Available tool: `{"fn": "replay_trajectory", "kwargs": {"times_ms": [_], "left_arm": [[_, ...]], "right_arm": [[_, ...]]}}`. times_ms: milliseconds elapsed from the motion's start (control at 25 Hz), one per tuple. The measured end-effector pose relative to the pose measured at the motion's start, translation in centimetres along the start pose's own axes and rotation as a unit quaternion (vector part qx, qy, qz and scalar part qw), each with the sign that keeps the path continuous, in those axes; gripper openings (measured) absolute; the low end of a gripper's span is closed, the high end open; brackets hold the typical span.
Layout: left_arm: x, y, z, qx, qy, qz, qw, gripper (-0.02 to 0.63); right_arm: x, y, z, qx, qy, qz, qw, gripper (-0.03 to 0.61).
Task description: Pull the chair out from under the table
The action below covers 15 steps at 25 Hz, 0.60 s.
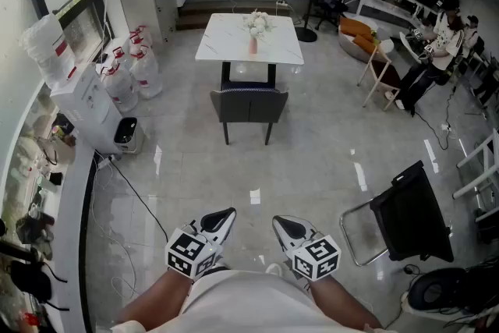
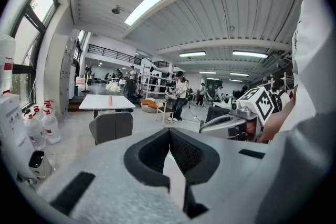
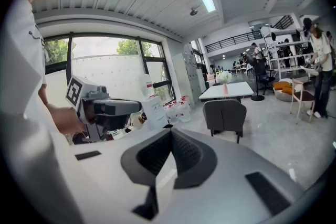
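A grey chair [image 1: 248, 107] stands tucked against the near side of a white marble-topped table [image 1: 226, 43], several steps ahead of me. The same chair [image 2: 111, 127] [image 3: 224, 115] and table [image 2: 97, 103] [image 3: 234, 90] show far off in both gripper views. A pink vase with white flowers [image 1: 254, 29] sits on the table. My left gripper [image 1: 221, 221] and right gripper [image 1: 287, 228] are held close to my body, side by side, both shut and empty, far from the chair.
A water dispenser [image 1: 87, 104] and several water jugs [image 1: 129, 66] stand at the left wall. Cables [image 1: 129, 195] trail over the floor on the left. A black folding chair [image 1: 405, 213] is at right. People work near shelves [image 1: 440, 43] at the far right.
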State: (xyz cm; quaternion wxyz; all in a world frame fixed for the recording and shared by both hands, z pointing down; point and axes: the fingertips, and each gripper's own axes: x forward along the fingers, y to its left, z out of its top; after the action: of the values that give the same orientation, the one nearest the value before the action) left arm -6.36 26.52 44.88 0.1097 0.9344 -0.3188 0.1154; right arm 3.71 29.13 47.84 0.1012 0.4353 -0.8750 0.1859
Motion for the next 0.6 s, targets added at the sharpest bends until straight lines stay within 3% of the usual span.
{"fn": "replay_trajectory", "kwargs": {"times_ms": [400,600], "left_arm": [[0.1,0.1,0.2,0.001,-0.001,0.002,1.0000,0.008],[0.1,0.2,0.3,0.000,-0.002,0.003,1.0000,0.008]], "right_arm": [[0.0,0.1,0.0,0.001,0.000,0.005,1.000,0.003],[-0.2,1.0,1.3,-0.011,-0.029,0.022,0.999,0.005]]}}
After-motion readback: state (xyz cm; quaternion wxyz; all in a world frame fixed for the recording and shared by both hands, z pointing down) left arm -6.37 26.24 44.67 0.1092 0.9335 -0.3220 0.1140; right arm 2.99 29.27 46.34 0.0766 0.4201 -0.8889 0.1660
